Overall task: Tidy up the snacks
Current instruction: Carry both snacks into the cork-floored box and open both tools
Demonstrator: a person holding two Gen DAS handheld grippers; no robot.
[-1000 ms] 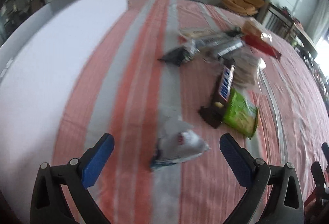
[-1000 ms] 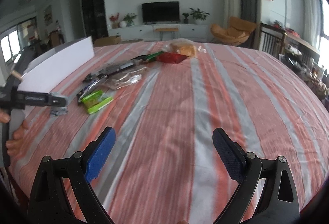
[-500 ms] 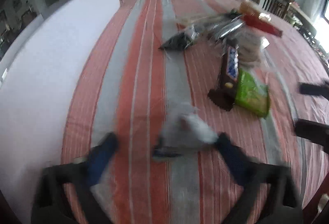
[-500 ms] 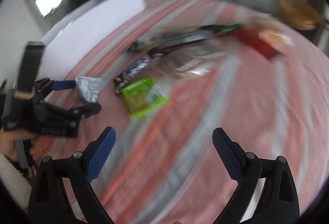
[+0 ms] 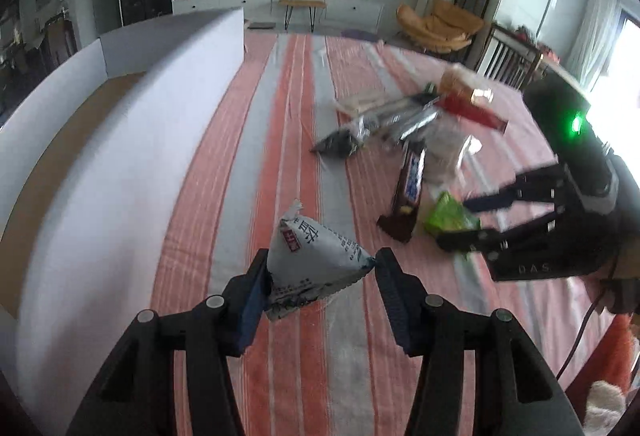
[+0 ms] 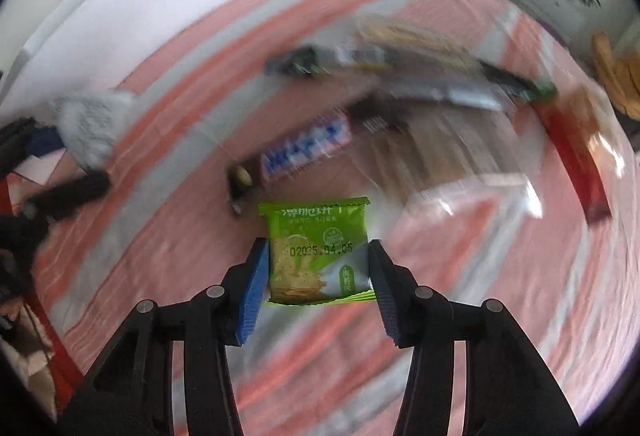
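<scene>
Two grippers each pinch a snack. Low in the centre of the left wrist view, the left gripper has its blue pads pressed against both sides of a white pyramid-shaped packet with dark print and a small red label, held above the striped tablecloth. A white box wall curves along the left of that frame. Toward the middle right lies a loose pile: a brown candy bar with blue and white lettering, a dark crinkled pouch higher up, silver wrappers and a red pack beyond.

Low in the centre of the right wrist view, the right gripper clamps a green cracker packet stamped with a date, its pads touching the packet's left and right edges. Everything behind is blurred; the candy bar sits just above the packet in the frame, the red pack at the right edge, and the white packet at the left edge.
</scene>
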